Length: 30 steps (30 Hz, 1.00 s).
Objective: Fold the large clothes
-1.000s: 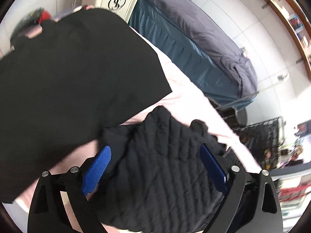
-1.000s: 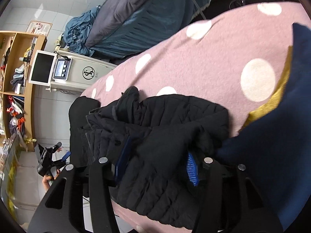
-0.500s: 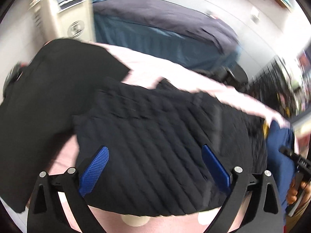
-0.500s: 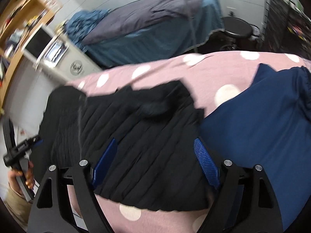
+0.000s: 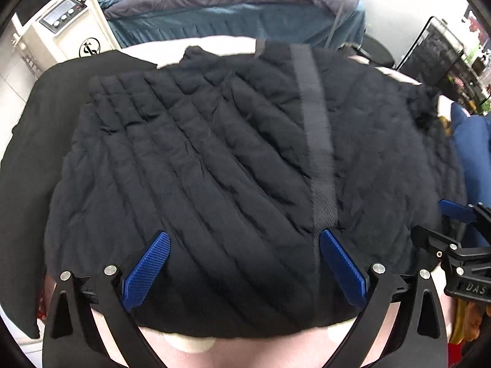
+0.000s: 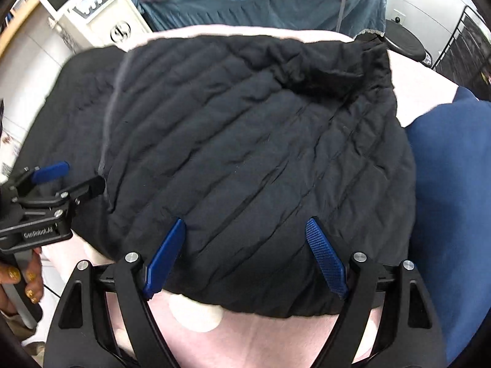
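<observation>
left tongs (image 5: 244,265) wide open, empty, over black quilted jacket (image 5: 233,165) | right tongs (image 6: 244,256) just opened, empty | "GenRobot.AI" label (image 6: 38,233) at 9 o'clock

navy garment (image 6: 454,184) cut off at right edge, bed (image 5: 233,9) partly hidden
</observation>
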Motion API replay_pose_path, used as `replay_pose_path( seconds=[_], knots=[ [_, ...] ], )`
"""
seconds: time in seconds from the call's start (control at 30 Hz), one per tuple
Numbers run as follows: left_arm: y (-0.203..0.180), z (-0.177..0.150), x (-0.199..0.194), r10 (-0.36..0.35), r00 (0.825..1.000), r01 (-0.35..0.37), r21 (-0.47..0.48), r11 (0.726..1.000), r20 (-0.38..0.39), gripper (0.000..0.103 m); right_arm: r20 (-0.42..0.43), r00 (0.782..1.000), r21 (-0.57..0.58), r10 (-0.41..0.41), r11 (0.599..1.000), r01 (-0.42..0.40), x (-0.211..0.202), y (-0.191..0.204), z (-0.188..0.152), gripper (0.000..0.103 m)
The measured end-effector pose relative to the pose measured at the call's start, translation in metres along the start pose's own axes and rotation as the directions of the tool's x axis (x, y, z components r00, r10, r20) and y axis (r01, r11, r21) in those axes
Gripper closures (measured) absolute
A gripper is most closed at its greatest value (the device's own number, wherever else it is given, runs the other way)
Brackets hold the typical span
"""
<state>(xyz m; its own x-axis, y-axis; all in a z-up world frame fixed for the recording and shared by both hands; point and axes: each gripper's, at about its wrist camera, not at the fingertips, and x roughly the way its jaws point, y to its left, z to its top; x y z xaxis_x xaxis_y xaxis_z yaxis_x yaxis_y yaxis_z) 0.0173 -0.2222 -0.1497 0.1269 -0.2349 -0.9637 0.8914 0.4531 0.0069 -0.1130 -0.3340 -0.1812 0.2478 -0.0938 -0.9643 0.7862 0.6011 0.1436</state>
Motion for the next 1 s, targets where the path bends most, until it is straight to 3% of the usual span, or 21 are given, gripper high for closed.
replay_pose_path(
  seconds=[0.3,0.5,0.6,1.0],
  knots=[
    [0.004,0.03,0.043,0.007,0.998,-0.008,-0.019,1.0,-0.068,0.005,-0.105,0.993,0.048,-0.045,0.998,0.05,0.043,-0.012,0.031,0.015],
    [0.0,0.041,0.068,0.001,0.994,0.0,0.009,1.0,-0.111,0.004,-0.157,0.986,0.031,-0.059,0.997,0.064,0.071,-0.013,0.046,0.006],
    [-0.002,0.046,0.076,0.006,0.991,-0.004,0.015,1.0,-0.135,0.004,-0.181,0.98,0.022,-0.085,0.996,0.09,0.082,-0.013,0.051,0.006],
    [-0.021,0.069,0.099,0.035,0.986,-0.031,0.025,0.999,-0.164,0.004,-0.195,0.976,0.025,-0.095,0.995,0.102,0.105,-0.022,0.071,0.004]
  ],
)
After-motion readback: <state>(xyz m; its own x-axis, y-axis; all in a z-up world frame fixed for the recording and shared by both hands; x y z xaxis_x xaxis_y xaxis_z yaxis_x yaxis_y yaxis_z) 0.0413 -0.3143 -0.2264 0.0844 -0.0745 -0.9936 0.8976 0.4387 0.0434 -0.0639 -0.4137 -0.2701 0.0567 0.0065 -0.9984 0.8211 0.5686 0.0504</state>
